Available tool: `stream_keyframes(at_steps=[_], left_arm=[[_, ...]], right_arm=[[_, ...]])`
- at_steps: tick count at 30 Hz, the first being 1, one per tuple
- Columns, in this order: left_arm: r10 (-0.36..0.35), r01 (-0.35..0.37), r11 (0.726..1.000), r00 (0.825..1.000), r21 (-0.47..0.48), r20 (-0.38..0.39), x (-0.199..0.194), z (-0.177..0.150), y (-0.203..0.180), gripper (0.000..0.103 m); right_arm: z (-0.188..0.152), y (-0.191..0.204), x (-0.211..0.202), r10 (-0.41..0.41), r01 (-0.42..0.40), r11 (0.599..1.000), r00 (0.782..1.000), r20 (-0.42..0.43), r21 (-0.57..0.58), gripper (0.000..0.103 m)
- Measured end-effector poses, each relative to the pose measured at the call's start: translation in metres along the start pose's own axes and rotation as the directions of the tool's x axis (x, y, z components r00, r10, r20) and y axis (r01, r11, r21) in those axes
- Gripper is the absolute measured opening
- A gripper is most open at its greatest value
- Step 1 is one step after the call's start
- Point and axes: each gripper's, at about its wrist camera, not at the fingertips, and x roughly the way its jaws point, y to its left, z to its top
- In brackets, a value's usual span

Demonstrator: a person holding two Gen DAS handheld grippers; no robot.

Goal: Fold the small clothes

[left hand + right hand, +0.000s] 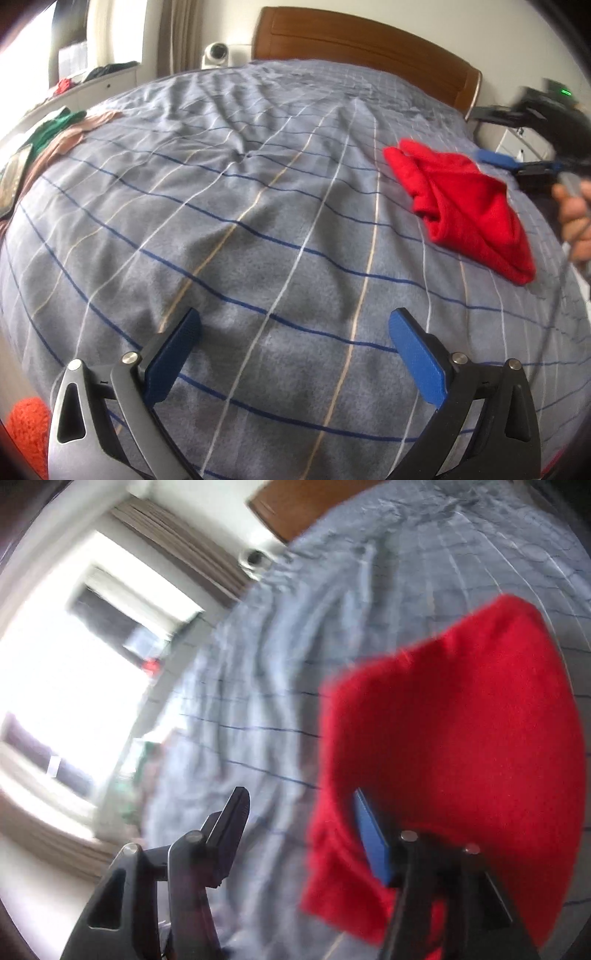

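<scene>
A folded red garment lies on the right side of the grey checked bedspread. My left gripper is open and empty, low over the near middle of the bed, well left of the garment. My right gripper is at the garment's far right edge. In the blurred right wrist view my right gripper is open, and the red garment is draped close against its right finger, not clamped.
A pile of green and tan clothes lies at the bed's left edge. An orange knit item is at the near left. A wooden headboard stands at the far end, with a white camera beside it.
</scene>
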Motion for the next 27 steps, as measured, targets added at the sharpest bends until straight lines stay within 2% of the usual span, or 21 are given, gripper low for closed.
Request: stream_keyframes(at_steps=[2,3,5,6,8,11,13,14,16,17,20,23,26,27], left_arm=[[-0.014,0.014,1.000,1.000,-0.018,-0.004,0.000,0.001,0.002,0.102],[-0.020,0.020,0.999,1.000,-0.028,-0.007,0.001,0.002,0.004,0.102],[-0.020,0.019,0.999,1.000,-0.033,-0.010,0.003,0.002,0.003,0.102],[-0.016,0.016,0.999,1.000,-0.030,-0.011,0.003,0.002,0.002,0.102],[-0.009,0.009,1.000,1.000,-0.019,-0.009,0.003,0.001,0.000,0.102],[0.002,-0.002,1.000,1.000,-0.005,-0.006,0.003,-0.001,-0.002,0.102],[0.010,-0.010,1.000,1.000,0.004,-0.006,0.003,-0.002,-0.004,0.102],[0.013,-0.013,1.000,1.000,0.008,-0.007,0.004,-0.002,-0.004,0.102],[0.020,-0.020,1.000,1.000,0.019,-0.011,0.005,-0.003,-0.005,0.102],[0.022,-0.022,0.999,1.000,0.024,-0.011,0.004,-0.003,-0.006,0.102],[0.007,-0.007,1.000,1.000,0.025,-0.014,0.004,-0.003,-0.006,0.102],[-0.003,0.003,1.000,1.000,0.019,-0.016,0.004,-0.001,-0.006,0.102],[-0.006,0.006,1.000,1.000,0.016,-0.017,0.005,-0.001,-0.006,0.102],[-0.005,0.005,1.000,1.000,0.018,-0.017,0.005,-0.001,-0.006,0.102]], right_arm=[[0.004,0.004,-0.026,-0.041,0.044,0.997,0.998,0.045,-0.064,0.059],[0.004,0.003,-0.042,-0.132,0.140,0.984,0.988,0.075,-0.111,0.059],[0.000,0.000,-0.051,-0.291,0.305,0.936,0.951,0.104,-0.175,0.059],[-0.004,-0.006,-0.048,-0.369,0.378,0.902,0.926,0.085,-0.208,0.058],[-0.013,-0.011,-0.036,-0.409,0.407,0.884,0.912,0.044,-0.230,0.050],[-0.040,0.006,-0.004,-0.357,0.347,0.886,0.934,0.027,-0.307,0.048],[-0.068,0.025,0.034,-0.303,0.268,0.883,0.952,-0.031,-0.385,0.043],[-0.077,0.027,0.048,-0.302,0.254,0.875,0.952,-0.055,-0.412,0.043],[-0.101,0.043,0.070,-0.346,0.273,0.819,0.937,-0.054,-0.505,0.043],[-0.104,0.045,0.068,-0.348,0.277,0.809,0.936,-0.044,-0.519,0.043],[-0.099,0.046,0.043,-0.296,0.234,0.840,0.954,-0.052,-0.489,0.043],[-0.090,0.047,-0.007,-0.248,0.225,0.854,0.969,0.011,-0.469,0.043],[-0.079,0.023,-0.050,-0.274,0.281,0.884,0.959,0.073,-0.374,0.043],[-0.077,0.014,-0.054,-0.288,0.293,0.889,0.955,0.068,-0.351,0.043]])
